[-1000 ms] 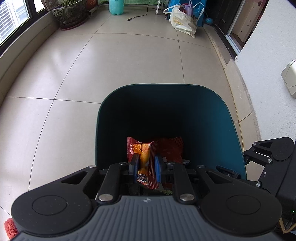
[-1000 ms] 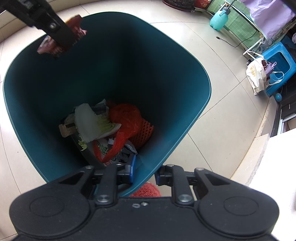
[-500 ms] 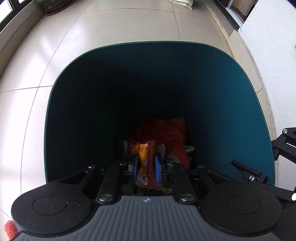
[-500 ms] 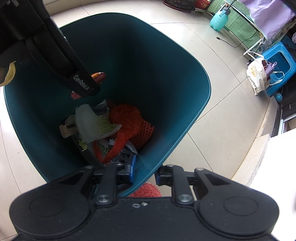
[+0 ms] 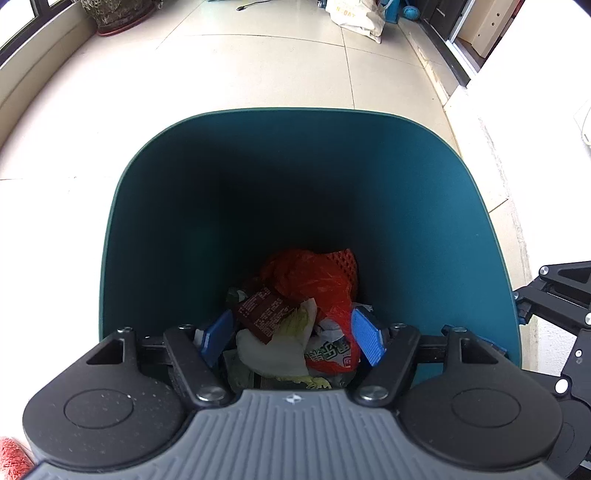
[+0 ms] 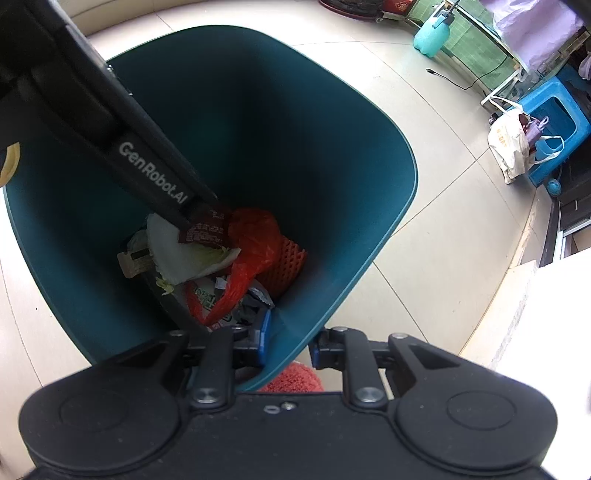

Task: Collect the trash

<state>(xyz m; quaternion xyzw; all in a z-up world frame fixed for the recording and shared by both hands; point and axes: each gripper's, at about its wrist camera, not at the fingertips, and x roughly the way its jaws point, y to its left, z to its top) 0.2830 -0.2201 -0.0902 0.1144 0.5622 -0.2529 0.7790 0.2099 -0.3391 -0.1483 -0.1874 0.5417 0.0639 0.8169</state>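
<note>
A teal bin (image 5: 424, 206) stands on the tiled floor (image 5: 258, 66). At its bottom, going left to right, lie a pale cabbage leaf (image 6: 184, 254), a dark brown snack wrapper (image 5: 264, 312) on top of it, a red plastic bag (image 5: 314, 277) and red foam netting (image 6: 286, 264) against the right wall. The left gripper (image 5: 291, 338) reaches deep into the bin with its blue pads spread wide, holding nothing; the wrapper lies loose between them. The right gripper (image 6: 288, 341) is clamped on the bin's near rim, one pad inside, one outside. Only the right wrist view shows a turquoise spray bottle (image 6: 432, 31) and a blue stool (image 6: 557, 122); only the left view shows a plant pot (image 5: 118, 14).
</note>
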